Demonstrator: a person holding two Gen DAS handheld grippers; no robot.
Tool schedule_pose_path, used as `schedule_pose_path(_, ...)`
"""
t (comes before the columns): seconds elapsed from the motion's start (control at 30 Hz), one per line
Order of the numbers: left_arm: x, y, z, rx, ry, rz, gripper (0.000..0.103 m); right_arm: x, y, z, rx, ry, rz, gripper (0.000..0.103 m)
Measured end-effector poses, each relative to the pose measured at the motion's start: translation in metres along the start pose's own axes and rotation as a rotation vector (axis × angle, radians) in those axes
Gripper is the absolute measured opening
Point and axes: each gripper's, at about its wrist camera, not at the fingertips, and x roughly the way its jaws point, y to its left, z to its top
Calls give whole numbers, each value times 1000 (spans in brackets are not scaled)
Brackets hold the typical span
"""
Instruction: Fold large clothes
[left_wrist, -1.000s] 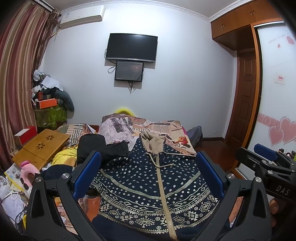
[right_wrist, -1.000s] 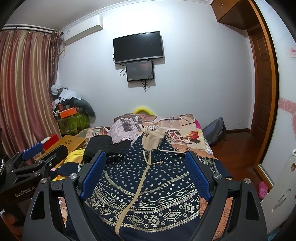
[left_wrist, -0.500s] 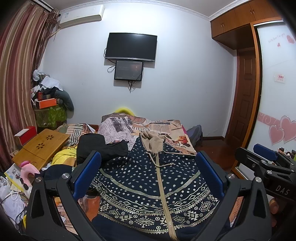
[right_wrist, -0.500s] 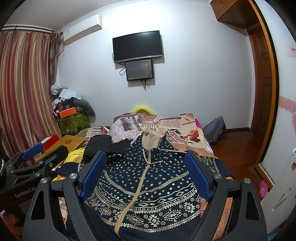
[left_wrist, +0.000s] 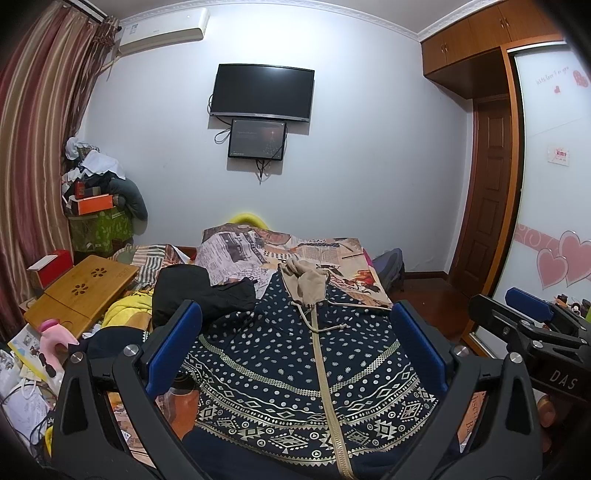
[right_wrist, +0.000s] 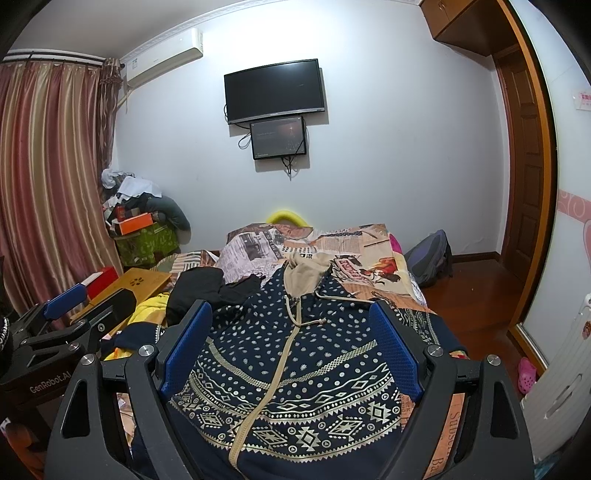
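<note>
Left wrist view: hoodie (left_wrist: 295, 362) lies lengthwise, hood away; left gripper (left_wrist: 295, 343) and right gripper (right_wrist: 291, 350) spread, empty.

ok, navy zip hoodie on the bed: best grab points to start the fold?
Probably the near hem corners of the hoodie, one per gripper. It lies flat, zipped, hood away from the camera, so the hem is the closest free edge. Left gripper and right gripper are both open above it; come down from the near side.
</note>
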Motion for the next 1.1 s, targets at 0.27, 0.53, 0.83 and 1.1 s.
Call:
schedule_pose_path(0.27, 5, 0, 0, 2, 3, 4, 103, 3, 0, -2, -2, 7, -3, 85)
schedule_pose_path(0.53, 29, 14, 2, -3, 12, 8, 103, 25, 0, 0, -15, 27, -41, 85)
schedule_pose_path(0.83, 74, 60, 11, -39, 28, 97, 103, 67, -3, 10, -31, 61, -97, 85)
schedule_pose_path(1.1, 124, 134, 3, -106, 100, 264, 103, 109, -5, 11, -43, 115, -130, 85)
